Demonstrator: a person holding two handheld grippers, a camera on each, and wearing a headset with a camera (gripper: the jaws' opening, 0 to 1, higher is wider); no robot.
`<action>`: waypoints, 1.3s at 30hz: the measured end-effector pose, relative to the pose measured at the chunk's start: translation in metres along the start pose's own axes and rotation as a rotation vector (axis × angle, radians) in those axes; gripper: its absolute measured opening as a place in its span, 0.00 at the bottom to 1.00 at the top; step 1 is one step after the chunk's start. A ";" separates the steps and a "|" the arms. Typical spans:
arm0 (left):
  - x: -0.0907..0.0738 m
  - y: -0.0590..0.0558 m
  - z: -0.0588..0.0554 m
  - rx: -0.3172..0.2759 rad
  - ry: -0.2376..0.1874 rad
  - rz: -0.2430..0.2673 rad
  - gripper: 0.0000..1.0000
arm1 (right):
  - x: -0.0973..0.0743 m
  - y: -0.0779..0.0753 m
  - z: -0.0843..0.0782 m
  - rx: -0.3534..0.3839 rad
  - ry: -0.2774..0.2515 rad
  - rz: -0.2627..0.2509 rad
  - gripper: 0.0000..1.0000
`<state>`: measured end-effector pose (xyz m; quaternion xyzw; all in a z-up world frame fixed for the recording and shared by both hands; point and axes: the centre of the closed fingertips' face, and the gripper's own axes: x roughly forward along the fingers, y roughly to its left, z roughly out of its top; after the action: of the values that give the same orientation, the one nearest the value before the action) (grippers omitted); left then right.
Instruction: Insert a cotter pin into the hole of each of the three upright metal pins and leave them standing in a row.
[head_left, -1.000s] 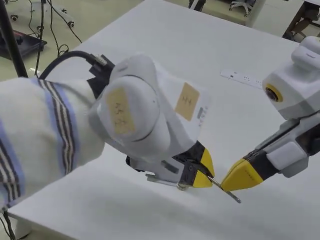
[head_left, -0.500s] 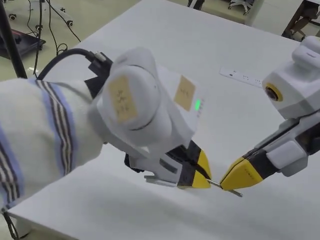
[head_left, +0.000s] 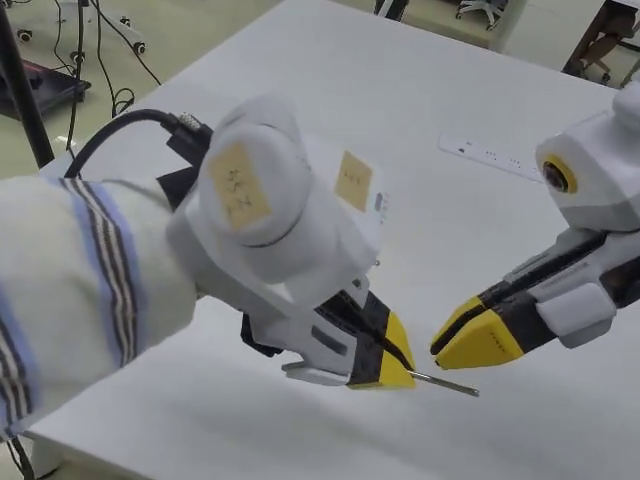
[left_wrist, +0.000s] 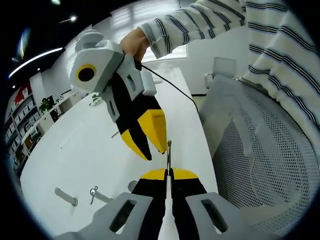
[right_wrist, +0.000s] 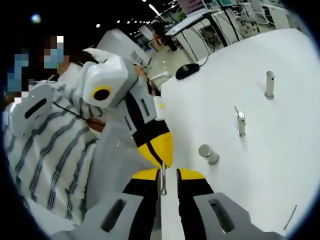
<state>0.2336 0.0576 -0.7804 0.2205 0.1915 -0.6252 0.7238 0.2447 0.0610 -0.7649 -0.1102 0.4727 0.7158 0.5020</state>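
Near the tabletop's front edge, the cotter pin juts from the left gripper's clamped jaws. The right gripper, jaws narrowly parted, hovers just beside it. A skewed regrasp could twist or drop the thin pin, well apart from the upright metal pins.

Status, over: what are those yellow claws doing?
Left hand-held gripper shut on cotter pin. Right hand-held gripper open beside it. Three metal pins on table.
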 end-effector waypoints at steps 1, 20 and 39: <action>-0.001 0.000 -0.002 -0.019 -0.001 0.002 0.00 | -0.001 0.000 0.000 -0.023 -0.005 -0.006 0.17; -0.013 0.005 -0.008 -0.233 -0.044 0.010 0.00 | -0.004 -0.003 -0.012 -0.345 -0.026 -0.164 0.18; -0.017 0.005 -0.003 -0.296 -0.062 -0.002 0.00 | 0.017 0.002 -0.008 -0.388 -0.054 -0.163 0.10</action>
<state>0.2358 0.0736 -0.7736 0.0919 0.2592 -0.5975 0.7533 0.2327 0.0651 -0.7789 -0.2238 0.3018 0.7530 0.5401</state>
